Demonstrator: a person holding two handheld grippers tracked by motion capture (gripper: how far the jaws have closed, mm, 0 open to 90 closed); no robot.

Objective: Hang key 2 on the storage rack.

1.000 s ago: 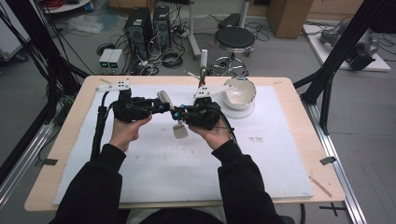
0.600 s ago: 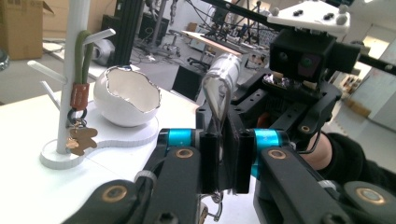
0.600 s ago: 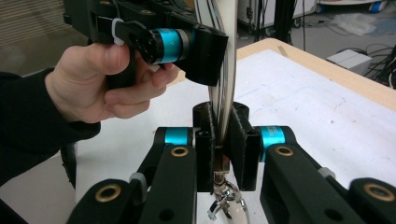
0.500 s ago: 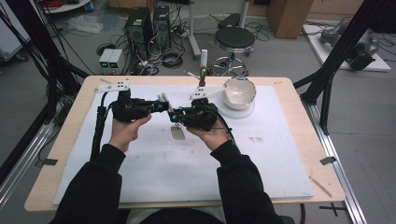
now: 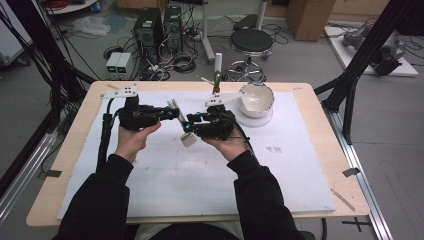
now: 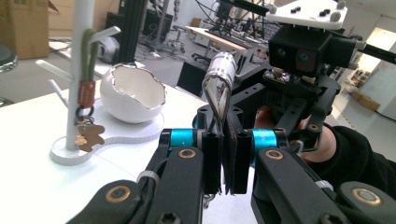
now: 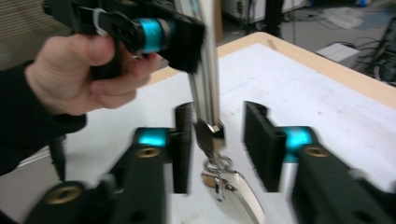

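Item: keychain (image 7: 210,116) (a flat silvery strap ending in a clasp, small rings and a pale tag (image 5: 189,140)), suspended above the white mat (image 5: 200,185), toward the far edge of the worktop (image 5: 320,145), left of the cracked-egg bowl (image 5: 256,99).

Left gripper (image 5: 176,114): jaws pressed together on the strap, its looped end (image 6: 219,74) standing up from between them in the left gripper view.

Right gripper (image 7: 217,140): jaws have just been opening and are spread, the clasp hanging between them untouched.

Stand (image 6: 77,79): a white peg tree near the far edge, already hung with a green-strapped keychain (image 6: 88,135).

Handling: judged light and limp; the strap is thin and probably slick, the rings and tag swing freely. The flat strap near the clasp is best pinched, not the dangling hardware, whose outline is blurred here.
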